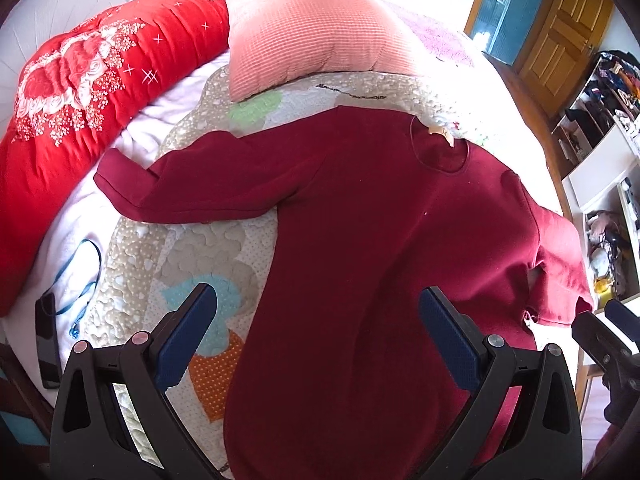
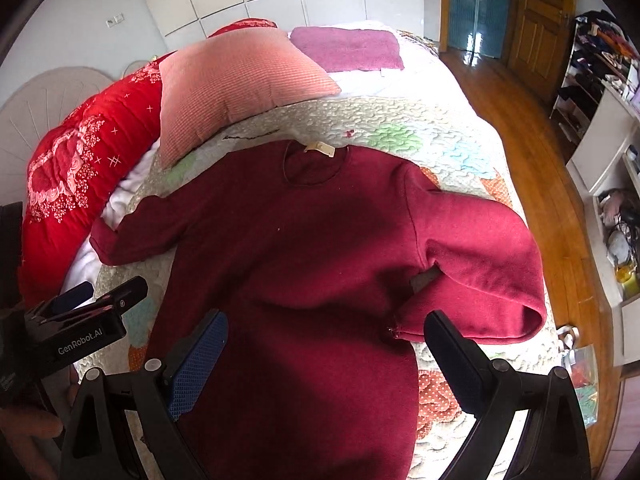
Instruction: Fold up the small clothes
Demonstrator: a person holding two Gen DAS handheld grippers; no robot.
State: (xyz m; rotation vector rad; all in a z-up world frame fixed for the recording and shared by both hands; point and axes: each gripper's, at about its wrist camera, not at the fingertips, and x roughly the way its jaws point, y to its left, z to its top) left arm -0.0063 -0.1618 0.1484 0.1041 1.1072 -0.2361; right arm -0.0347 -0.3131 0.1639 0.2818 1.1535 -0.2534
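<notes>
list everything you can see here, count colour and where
sweater: 1, dark red, spread flat on the quilt, collar at the far end, one sleeve stretched out, the other bent back
quilt: 1, beige with coloured patches, covers the bed
pillow: 1, pink waffle-textured, beyond the collar
comforter: 1, red floral, along the bed's far side
towel: 1, purple, far end of the bed
phone: 1, black, bed edge beside a blue cord
door: 1, wooden, far corner
left gripper: black with blue pads, open above the hem
right gripper: same, open above the hem
</notes>
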